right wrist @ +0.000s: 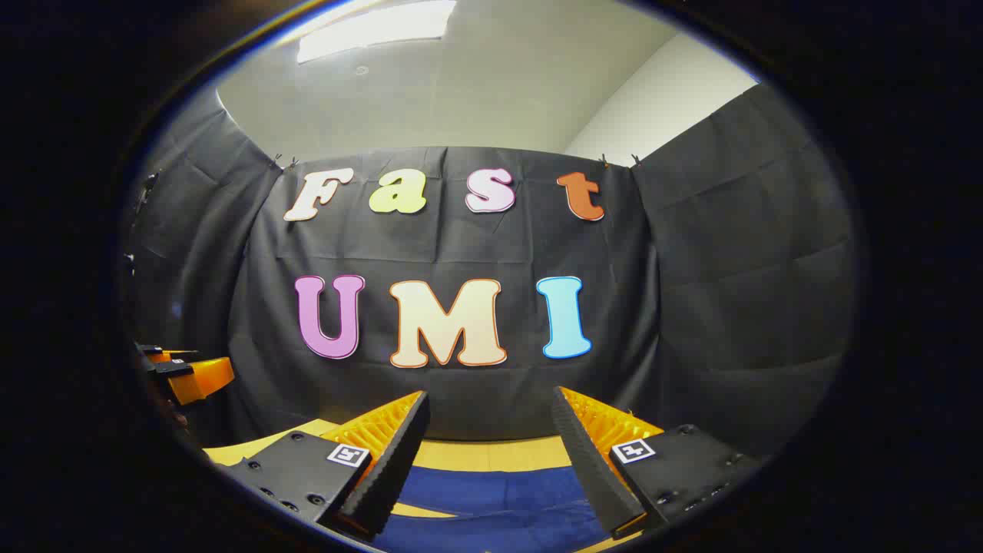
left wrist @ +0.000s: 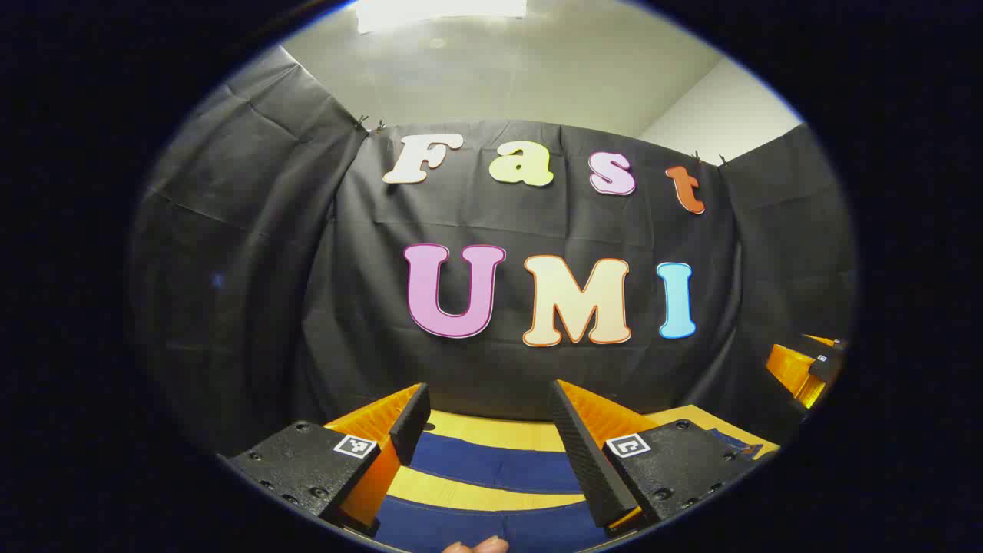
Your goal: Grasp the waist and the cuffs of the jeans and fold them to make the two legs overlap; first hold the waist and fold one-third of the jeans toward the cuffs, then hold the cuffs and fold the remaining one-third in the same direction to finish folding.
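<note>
The dark blue denim jeans (left wrist: 491, 468) lie flat on the yellow table, low in the left gripper view. There they show as two blue bands running side to side, with a strip of table between them. In the right gripper view the same blue cloth (right wrist: 499, 499) spreads across the table's near part.

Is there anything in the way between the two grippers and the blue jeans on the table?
Nothing visible blocks them. The left gripper and the right gripper are both open, and the jeans lie flat on the yellow table just beyond their fingers, with only open space between.
</note>
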Tool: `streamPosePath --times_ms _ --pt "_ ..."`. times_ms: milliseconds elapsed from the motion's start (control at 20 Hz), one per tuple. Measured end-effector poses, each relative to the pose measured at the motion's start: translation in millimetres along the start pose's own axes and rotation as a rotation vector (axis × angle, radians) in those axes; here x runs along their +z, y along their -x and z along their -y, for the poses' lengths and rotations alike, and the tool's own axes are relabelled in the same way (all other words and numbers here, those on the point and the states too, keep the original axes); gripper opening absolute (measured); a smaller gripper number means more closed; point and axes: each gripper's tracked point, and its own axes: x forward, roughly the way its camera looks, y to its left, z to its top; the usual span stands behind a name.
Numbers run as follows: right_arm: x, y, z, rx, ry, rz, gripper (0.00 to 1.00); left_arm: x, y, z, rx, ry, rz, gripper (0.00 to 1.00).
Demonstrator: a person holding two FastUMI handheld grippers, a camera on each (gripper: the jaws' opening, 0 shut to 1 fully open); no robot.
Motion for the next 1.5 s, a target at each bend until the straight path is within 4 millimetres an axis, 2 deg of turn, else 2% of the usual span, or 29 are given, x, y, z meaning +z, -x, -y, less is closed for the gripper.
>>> streamPosePath --times_ms 450,650,1150,1300,1400,1500 --pt "4 -4 9 0.019 0.032 0.02 0.98 0 1 8 0.003 -0.017 0.0 0.92" --pt "6 -5 12 0.017 0.026 0.02 0.97 -6 3 8 0.006 -0.016 -0.017 0.92" --pt "8 -5 10 0.031 0.027 0.024 0.98 -9 4 8 0.004 -0.027 -0.028 0.92" --pt "4 -5 8 0.037 0.03 0.016 0.98 -21 5 11 -0.06 -0.079 -0.058 0.93" --pt "0 -3 8 0.035 0.031 0.012 0.97 -29 4 2 -0.098 -0.175 -0.079 0.93" --pt "-9 0 9 0.027 0.034 -0.001 0.98 -46 8 -8 -0.145 -0.306 -0.122 0.92"
